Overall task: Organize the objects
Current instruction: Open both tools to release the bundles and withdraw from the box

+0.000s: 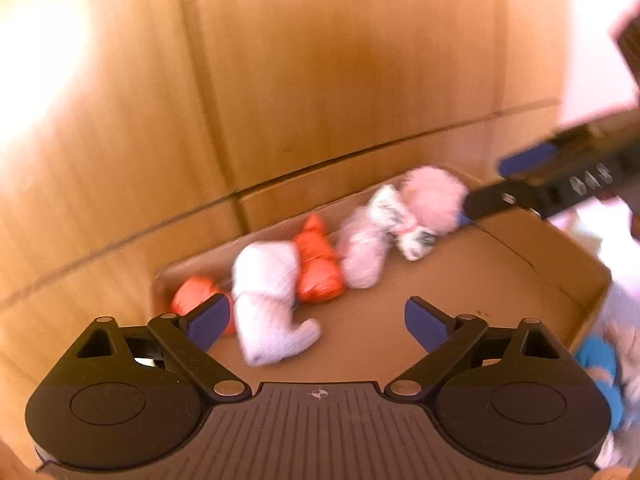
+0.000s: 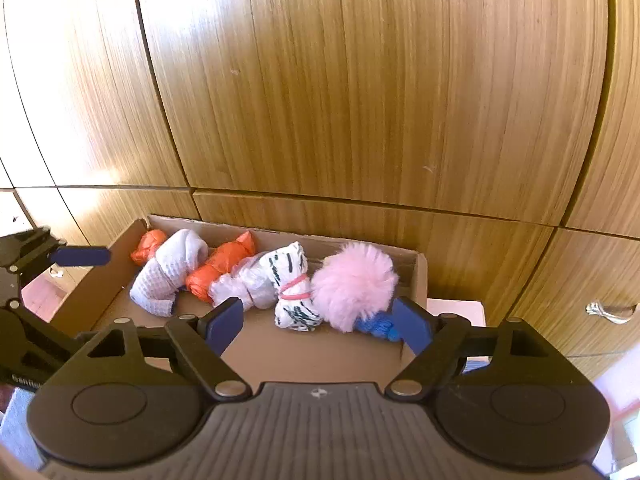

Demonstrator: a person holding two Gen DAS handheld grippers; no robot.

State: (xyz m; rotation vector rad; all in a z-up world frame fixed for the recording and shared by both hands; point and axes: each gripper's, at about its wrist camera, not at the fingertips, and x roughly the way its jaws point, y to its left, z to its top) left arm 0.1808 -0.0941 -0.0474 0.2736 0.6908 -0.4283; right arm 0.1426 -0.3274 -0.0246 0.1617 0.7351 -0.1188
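A shallow cardboard box (image 1: 480,264) (image 2: 328,350) holds a row of bundles along its far wall. From the left: an orange bag (image 2: 148,250), a white waffle cloth roll (image 1: 268,300) (image 2: 164,276), a second orange bundle (image 1: 318,268) (image 2: 224,264), a pale plastic bundle (image 1: 362,252) (image 2: 244,286), a black-striped white bundle (image 2: 294,288) tied with a pink band, and a pink fluffy pompom (image 1: 434,198) (image 2: 354,284) with a blue piece (image 2: 378,326). My left gripper (image 1: 316,322) hovers open over the box, just short of the white roll. My right gripper (image 2: 319,322) is open in front of the pompom, gripping nothing.
Wood-panelled cabinet fronts (image 2: 360,100) rise directly behind the box. A metal handle (image 2: 608,310) sticks out at the right. Blue fabric (image 1: 600,364) lies outside the box's right end. The left gripper's blue finger (image 2: 80,256) hangs over the box's left end.
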